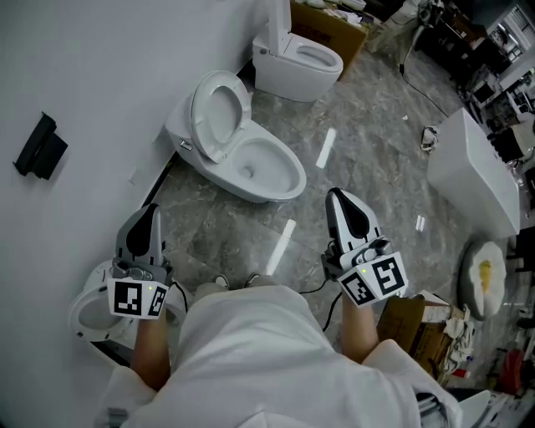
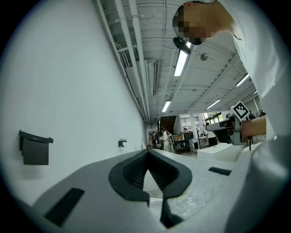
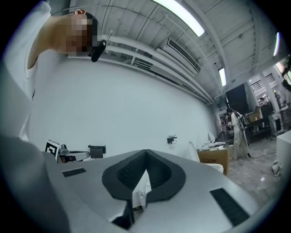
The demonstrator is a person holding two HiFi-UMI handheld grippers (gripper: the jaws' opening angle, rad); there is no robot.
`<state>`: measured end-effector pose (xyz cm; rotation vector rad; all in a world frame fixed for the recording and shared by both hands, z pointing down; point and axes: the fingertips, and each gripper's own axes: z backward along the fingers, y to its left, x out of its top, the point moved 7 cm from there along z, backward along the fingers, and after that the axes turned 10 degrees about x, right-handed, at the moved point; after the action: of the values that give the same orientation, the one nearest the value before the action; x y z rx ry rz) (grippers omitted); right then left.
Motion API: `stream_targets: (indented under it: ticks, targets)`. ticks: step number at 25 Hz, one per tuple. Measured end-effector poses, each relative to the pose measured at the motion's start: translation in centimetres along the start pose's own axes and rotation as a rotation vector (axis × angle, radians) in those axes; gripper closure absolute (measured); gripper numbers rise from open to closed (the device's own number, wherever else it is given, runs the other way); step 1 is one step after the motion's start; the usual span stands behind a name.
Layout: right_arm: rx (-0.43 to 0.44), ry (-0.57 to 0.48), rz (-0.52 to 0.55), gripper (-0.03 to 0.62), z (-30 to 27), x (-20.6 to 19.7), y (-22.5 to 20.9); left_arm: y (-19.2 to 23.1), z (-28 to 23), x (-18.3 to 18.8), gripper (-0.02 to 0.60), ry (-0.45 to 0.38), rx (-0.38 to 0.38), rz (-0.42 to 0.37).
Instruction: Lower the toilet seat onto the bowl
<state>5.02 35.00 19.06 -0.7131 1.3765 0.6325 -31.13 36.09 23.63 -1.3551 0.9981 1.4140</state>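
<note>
The white toilet [image 1: 263, 167] stands against the wall on the grey marbled floor, ahead of me in the head view. Its seat [image 1: 219, 113] is raised and leans back toward the wall, leaving the bowl open. My left gripper [image 1: 151, 209] hovers near the wall, short of the toilet and to its left, jaws closed to a point with nothing between them [image 2: 148, 151]. My right gripper [image 1: 336, 194] hangs over the floor just right of the bowl, also shut and empty [image 3: 146, 151]. Neither gripper touches the toilet.
A second toilet [image 1: 297, 58] stands farther back by a cardboard box [image 1: 330, 25]. Another white toilet [image 1: 84, 313] sits under my left forearm. A black box [image 1: 40, 146] hangs on the wall. A white tub [image 1: 476, 171] and a cardboard box [image 1: 410, 322] are at right.
</note>
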Motion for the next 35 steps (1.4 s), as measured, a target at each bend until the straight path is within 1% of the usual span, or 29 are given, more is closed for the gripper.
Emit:
stream_targets:
  ticks: [7, 8, 10, 13, 16, 20, 22, 28, 31, 35]
  targets:
    - [0.002, 0.005, -0.006, 0.597, 0.4, -0.4, -0.6, 0.1, -0.1, 0.2, 0.567, -0.037, 0.034, 0.018]
    - [0.004, 0.005, -0.006, 0.596, 0.5, -0.3, -0.8, 0.1, -0.1, 0.3, 0.55, -0.038, 0.044, 0.014]
    - [0.005, 0.006, -0.007, 0.596, 0.6, -0.3, -1.0, 0.3, -0.2, 0.6, 0.487, -0.037, 0.066, 0.004]
    - [0.008, 0.006, -0.01, 0.597, 0.8, -0.3, -1.5, 0.6, -0.3, 0.9, 0.418, -0.039, 0.096, -0.007]
    - [0.015, 0.005, -0.017, 0.597, 0.9, -0.6, -2.1, 0.3, -0.6, 0.9, 0.354, -0.028, 0.104, -0.023]
    - [0.031, 0.005, -0.027, 0.597, 1.2, -1.0, -2.8, -0.5, -0.8, 0.6, 0.231, 0.006, 0.112, -0.078]
    - [0.039, 0.003, -0.032, 0.596, 1.4, -1.2, -3.1, -1.0, -0.7, 0.4, 0.201, 0.02, 0.117, -0.093]
    - [0.033, -0.001, -0.06, 0.596, 2.1, -2.5, -4.5, -2.1, -0.7, -0.2, 0.19, 0.054, 0.115, -0.131]
    - [0.032, 0.005, -0.078, 0.596, 2.1, -3.0, -4.8, -2.2, -1.1, -0.4, 0.19, 0.075, 0.114, -0.126]
    - [0.022, 0.026, -0.086, 0.597, 1.5, -3.5, -5.9, -2.3, -2.8, -0.9, 0.19, 0.087, 0.109, -0.12]
